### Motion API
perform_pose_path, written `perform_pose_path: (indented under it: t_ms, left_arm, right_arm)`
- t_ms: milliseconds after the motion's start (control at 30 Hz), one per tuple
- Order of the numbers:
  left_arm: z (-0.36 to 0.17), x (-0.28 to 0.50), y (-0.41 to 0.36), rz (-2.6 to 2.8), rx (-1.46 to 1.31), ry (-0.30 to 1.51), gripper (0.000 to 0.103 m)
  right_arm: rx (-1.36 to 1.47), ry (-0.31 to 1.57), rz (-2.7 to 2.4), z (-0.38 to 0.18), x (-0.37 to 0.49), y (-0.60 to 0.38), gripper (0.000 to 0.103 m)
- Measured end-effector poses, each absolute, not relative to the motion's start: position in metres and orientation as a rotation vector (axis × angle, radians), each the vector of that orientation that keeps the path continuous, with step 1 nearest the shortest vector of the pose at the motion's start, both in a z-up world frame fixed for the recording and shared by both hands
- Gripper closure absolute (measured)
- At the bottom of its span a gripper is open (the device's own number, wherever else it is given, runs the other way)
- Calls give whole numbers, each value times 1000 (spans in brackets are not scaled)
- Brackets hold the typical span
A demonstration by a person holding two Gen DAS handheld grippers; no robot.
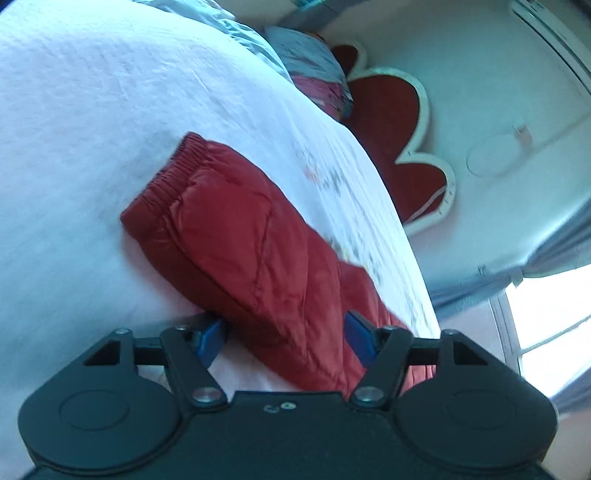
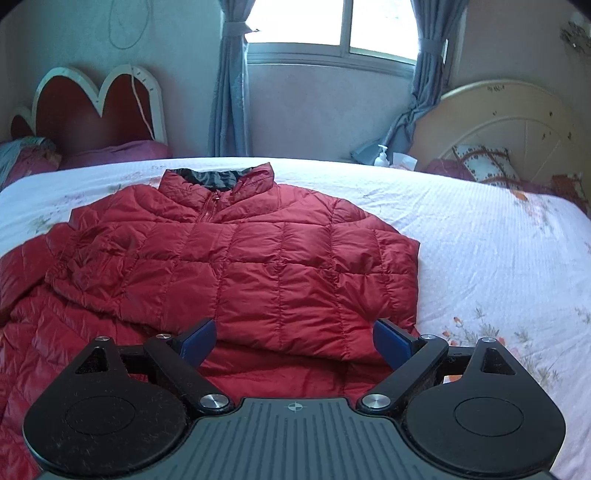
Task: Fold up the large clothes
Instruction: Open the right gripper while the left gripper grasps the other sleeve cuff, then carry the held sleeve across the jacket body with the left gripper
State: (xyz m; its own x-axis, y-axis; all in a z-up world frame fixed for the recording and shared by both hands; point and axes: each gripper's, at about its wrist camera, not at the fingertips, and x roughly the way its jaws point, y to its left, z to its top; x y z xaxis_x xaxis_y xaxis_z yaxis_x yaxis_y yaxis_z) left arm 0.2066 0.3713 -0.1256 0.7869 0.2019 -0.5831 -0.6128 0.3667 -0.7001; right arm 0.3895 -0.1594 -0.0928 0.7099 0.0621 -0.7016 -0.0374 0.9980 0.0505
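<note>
Left gripper [image 1: 286,338]: jaws part-spread, red jacket sleeve [image 1: 236,236] between them, grip unclear.
Right gripper [image 2: 295,341]: jaws spread wide, jacket hem [image 2: 280,339] between them.

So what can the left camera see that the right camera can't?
Only the left wrist view shows the sleeve's cuff, stretchy and gathered, lying on the bed, with the sleeve running back between the left gripper's blue fingers.

Only the right wrist view shows the whole jacket spread flat, its collar, the window, a bottle and the right gripper, open over the hem.

Both show the red jacket, the white bed and the heart-shaped headboard.
</note>
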Motion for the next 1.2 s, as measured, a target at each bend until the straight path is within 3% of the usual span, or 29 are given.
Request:
perform_pose_path:
  t_ms: [33, 67, 433, 867, 1200]
  left_arm:
    - [-125, 211, 375, 558, -1073, 439, 88]
    - [-125, 215, 378, 561, -1076, 442, 97]
    - [-67, 287, 325, 387, -719, 447, 96]
    - [-58, 408, 125, -92, -243, 641, 96]
    - [-80, 443, -1, -312, 24, 698, 96]
  right_arm:
    - [42, 785, 49, -94, 391, -160, 12]
    - [51, 789, 42, -94, 392, -161, 12]
    - [101, 804, -23, -99, 396, -178, 12]
    - [213, 795, -124, -104, 399, -217, 12]
    - [302, 785, -145, -106, 405, -245, 12]
